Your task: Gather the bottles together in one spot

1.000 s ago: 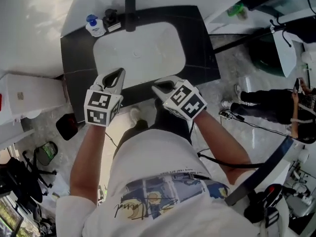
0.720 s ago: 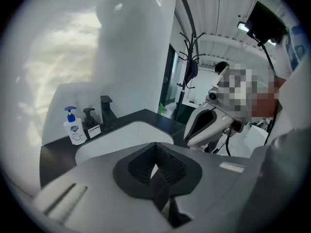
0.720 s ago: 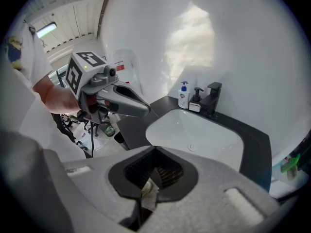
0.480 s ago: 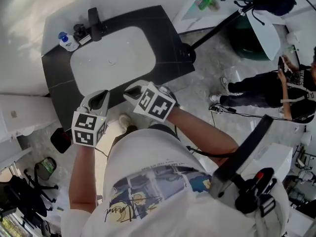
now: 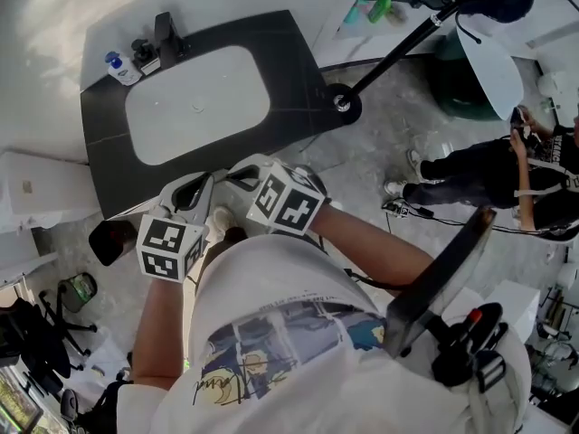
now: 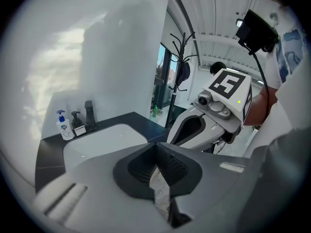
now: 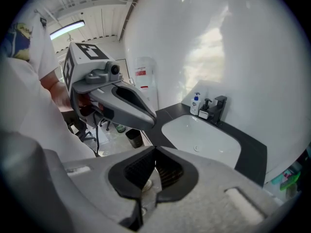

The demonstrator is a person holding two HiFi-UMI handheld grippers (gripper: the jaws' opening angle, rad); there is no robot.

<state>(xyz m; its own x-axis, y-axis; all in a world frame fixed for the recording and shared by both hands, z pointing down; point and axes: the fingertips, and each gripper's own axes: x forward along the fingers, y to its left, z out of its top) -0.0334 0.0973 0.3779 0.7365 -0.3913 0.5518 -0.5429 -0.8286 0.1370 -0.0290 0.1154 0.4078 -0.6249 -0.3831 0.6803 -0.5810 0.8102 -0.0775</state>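
With left gripper and right gripper clenched empty before the worktop's front edge, we judged the risk plain — arriving shut, they could topple the white bottle and dark bottle at its back left corner.

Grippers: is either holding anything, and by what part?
Nothing is held. The left gripper and the right gripper both have their jaws together and empty. The bottles stand well away from both.
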